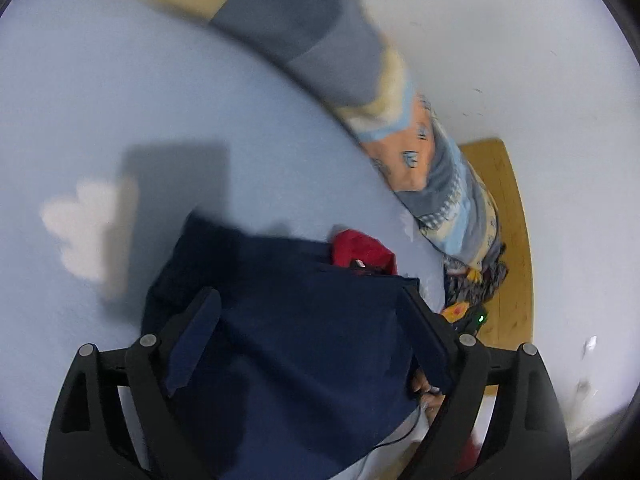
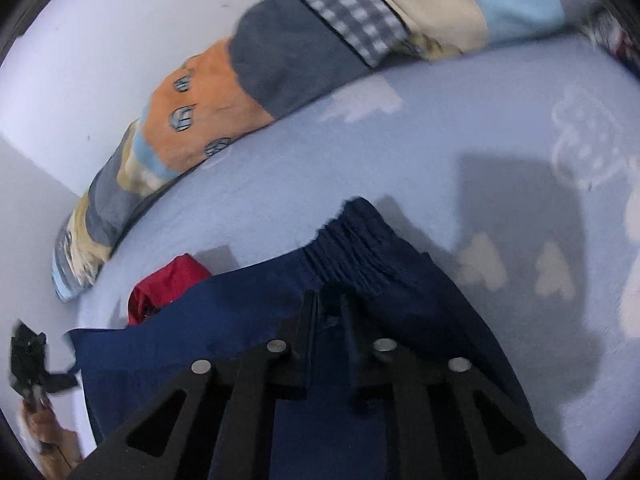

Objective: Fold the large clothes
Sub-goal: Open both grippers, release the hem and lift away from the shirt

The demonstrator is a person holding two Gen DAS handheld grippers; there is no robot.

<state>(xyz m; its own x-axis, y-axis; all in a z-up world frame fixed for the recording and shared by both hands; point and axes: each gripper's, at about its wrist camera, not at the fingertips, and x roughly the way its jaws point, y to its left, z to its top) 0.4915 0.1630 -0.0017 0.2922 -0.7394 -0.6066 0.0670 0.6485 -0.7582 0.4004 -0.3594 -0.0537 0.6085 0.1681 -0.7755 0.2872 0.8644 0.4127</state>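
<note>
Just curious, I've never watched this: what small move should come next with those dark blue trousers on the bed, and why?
Probably lift the right gripper a little, carrying the waistband over to fold. Its fingers look pinched on the navy trousers below the gathered waistband, while the left gripper hangs open above the cloth.

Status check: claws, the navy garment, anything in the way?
Left claw open above navy garment. Right claw nearly shut by its elastic waistband; grip unconfirmed. Red cloth beside garment.

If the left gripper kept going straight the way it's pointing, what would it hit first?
Most likely the navy garment: the left gripper has its jaws wide apart, the fabric spreading between and ahead of them on the light blue sheet. Blur leaves the depth uncertain.
</note>
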